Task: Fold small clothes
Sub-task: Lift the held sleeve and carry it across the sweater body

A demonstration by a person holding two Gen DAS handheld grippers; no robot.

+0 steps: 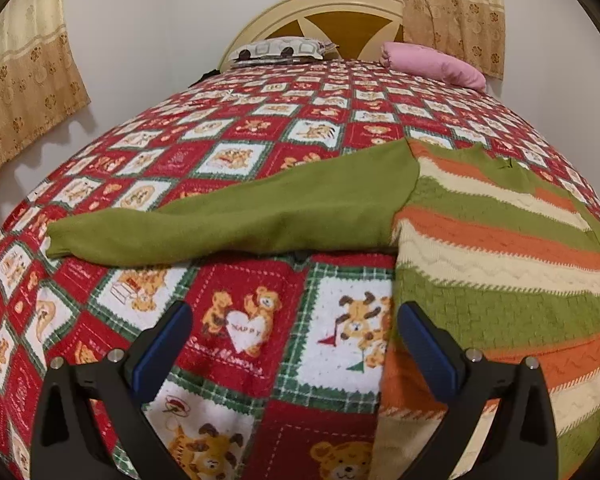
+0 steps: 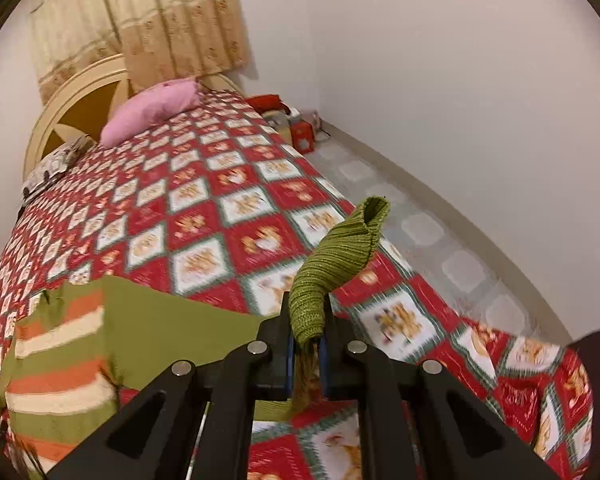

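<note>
Green, orange and cream striped knit sweater (image 1: 508, 248) spread flat on bed quilt (image 1: 236, 320), occupying 3 to 5 o'clock of left wrist view. Plain green sleeve (image 1: 236, 220) stretched out flat from body toward 9 o'clock, cuff end resting on quilt. Left gripper (image 1: 296, 344) released, jaws wide apart, nothing between blue pads; poised above quilt just beside sweater's lower edge, right-hand finger (image 1: 424, 340) overlapping the knit hem in view, contact not determinable.

Right gripper (image 2: 306, 336) clenched on other green sleeve's ribbed cuff (image 2: 336, 256); cuff pinched between pads, free end standing up and curling toward 1 o'clock, clear of quilt. Sleeve fabric running from grip toward 9 o'clock back to striped body (image 2: 60, 360) at 8 o'clock of right wrist view. Background blurred in this view.

Quilt patterned in red and white squares with bear motifs. Pink pillow (image 1: 436, 64) at 1 o'clock near headboard (image 1: 312, 16), patterned pillow (image 1: 278, 50) at 12 o'clock. Beige curtains (image 1: 440, 0) behind headboard. Tiled floor (image 2: 440, 232) alongside bed at 3 o'clock of right wrist view, red boxes (image 2: 302, 134) in far corner.
</note>
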